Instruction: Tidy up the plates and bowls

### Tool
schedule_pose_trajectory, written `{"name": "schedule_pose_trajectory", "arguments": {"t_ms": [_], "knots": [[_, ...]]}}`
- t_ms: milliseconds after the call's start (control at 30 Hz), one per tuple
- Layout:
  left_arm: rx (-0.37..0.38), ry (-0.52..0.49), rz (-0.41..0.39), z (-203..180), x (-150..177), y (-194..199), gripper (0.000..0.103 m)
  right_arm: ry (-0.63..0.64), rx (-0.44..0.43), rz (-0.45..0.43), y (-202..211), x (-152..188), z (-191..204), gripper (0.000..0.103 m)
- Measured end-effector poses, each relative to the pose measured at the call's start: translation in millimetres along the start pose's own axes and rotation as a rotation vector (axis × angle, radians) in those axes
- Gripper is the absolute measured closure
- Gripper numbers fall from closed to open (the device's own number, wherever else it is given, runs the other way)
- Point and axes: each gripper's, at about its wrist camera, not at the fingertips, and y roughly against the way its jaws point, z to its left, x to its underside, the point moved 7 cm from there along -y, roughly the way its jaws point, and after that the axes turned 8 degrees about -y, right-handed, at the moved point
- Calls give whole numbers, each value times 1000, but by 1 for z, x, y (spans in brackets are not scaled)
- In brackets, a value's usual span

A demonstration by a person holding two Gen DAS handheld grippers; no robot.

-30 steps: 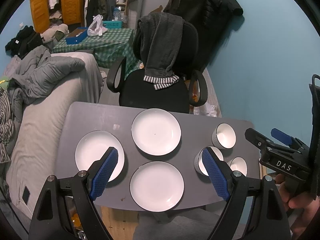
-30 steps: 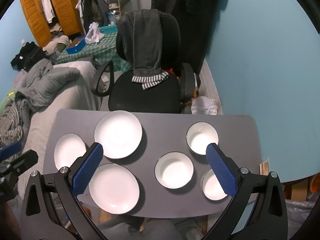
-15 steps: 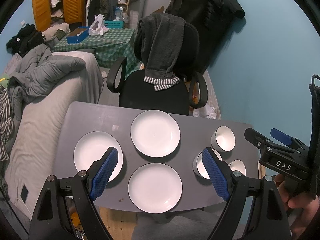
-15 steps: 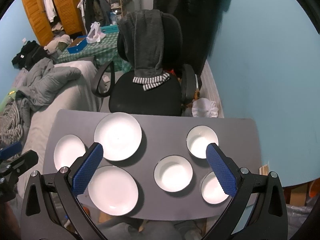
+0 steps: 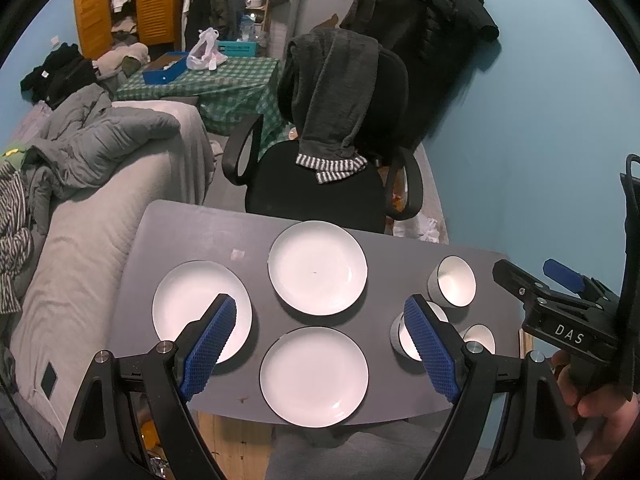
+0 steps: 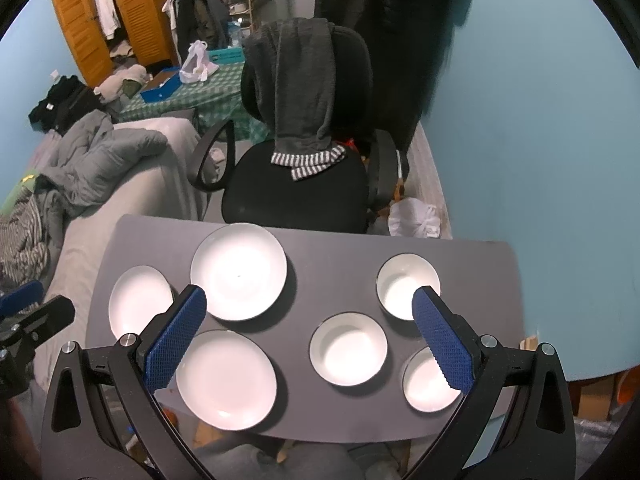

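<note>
Three white plates lie flat on a grey table (image 5: 192, 236): a far plate (image 5: 317, 267), a left plate (image 5: 196, 304) and a near plate (image 5: 314, 372). Three white bowls stand on the right: a far bowl (image 6: 404, 286), a middle bowl (image 6: 348, 349) and a near bowl (image 6: 426, 386). My left gripper (image 5: 316, 348) is open and empty above the near plate. My right gripper (image 6: 308, 338) is open and empty above the table's middle. The right gripper also shows in the left wrist view (image 5: 568, 312).
A black office chair (image 5: 320, 184) draped with a grey garment stands behind the table. A bed with grey bedding (image 5: 92, 184) runs along the left. A blue wall (image 6: 540, 140) is on the right. A white bag (image 6: 414, 218) lies on the floor.
Both views have shifted slightly; the table and dishes sit a little lower and leftward in frame. Both grippers stay open and empty. No dish has moved.
</note>
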Motion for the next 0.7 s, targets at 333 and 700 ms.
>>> {"name": "schedule_pose_trajectory", "arguments": {"t_ms": [333, 700], "knots": [[-32, 40, 12, 6, 8, -7, 16, 32, -13, 12, -10, 3, 6, 2], [-74, 115, 31, 46, 32, -18, 16, 166, -41, 19, -32, 7, 27, 2]]}}
